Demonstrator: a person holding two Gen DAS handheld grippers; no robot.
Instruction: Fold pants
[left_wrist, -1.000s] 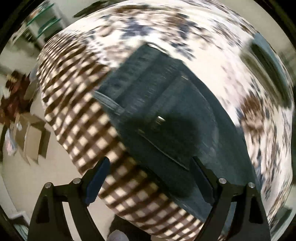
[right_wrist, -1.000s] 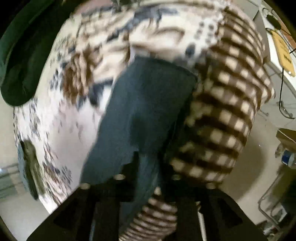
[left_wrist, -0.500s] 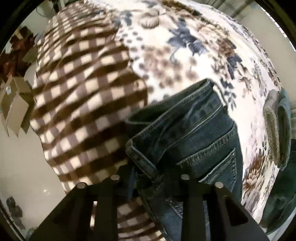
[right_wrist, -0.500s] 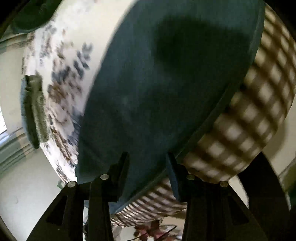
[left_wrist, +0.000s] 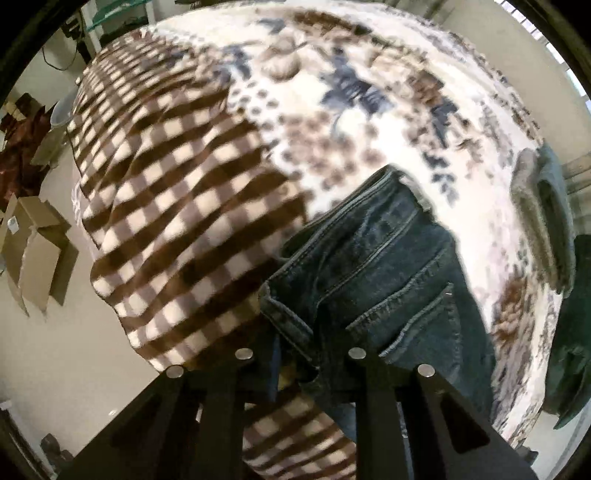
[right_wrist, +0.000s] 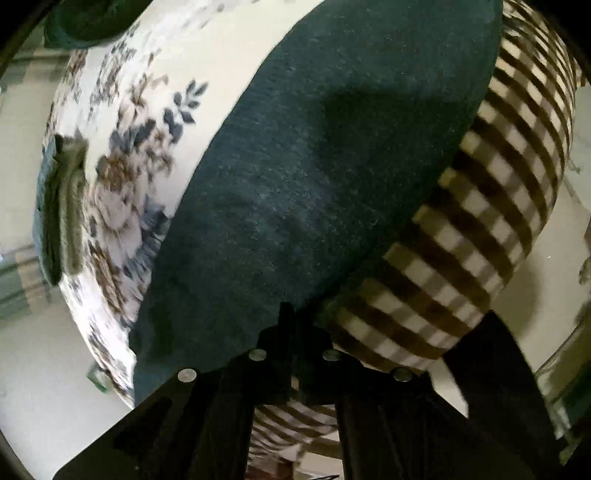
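Note:
Dark blue jeans (left_wrist: 373, 273) lie on a bed, waistband and back pocket toward me in the left wrist view. My left gripper (left_wrist: 301, 354) is shut on the waistband corner of the jeans. In the right wrist view the jeans (right_wrist: 332, 177) show as a broad dark leg panel. My right gripper (right_wrist: 293, 332) is shut on the near edge of that jeans leg. Both grips sit where the floral sheet meets the checked blanket.
A brown-and-cream checked blanket (left_wrist: 177, 206) covers the bed's near side and a floral sheet (left_wrist: 369, 96) the rest. Folded grey-green clothes (left_wrist: 543, 218) lie at the far edge; they also show in the right wrist view (right_wrist: 62, 206). Cardboard boxes (left_wrist: 33, 243) stand on the floor.
My left gripper went from open above the jeans to shut on the waistband. My right gripper opened over the leg half a second ago and has now shut on its edge.

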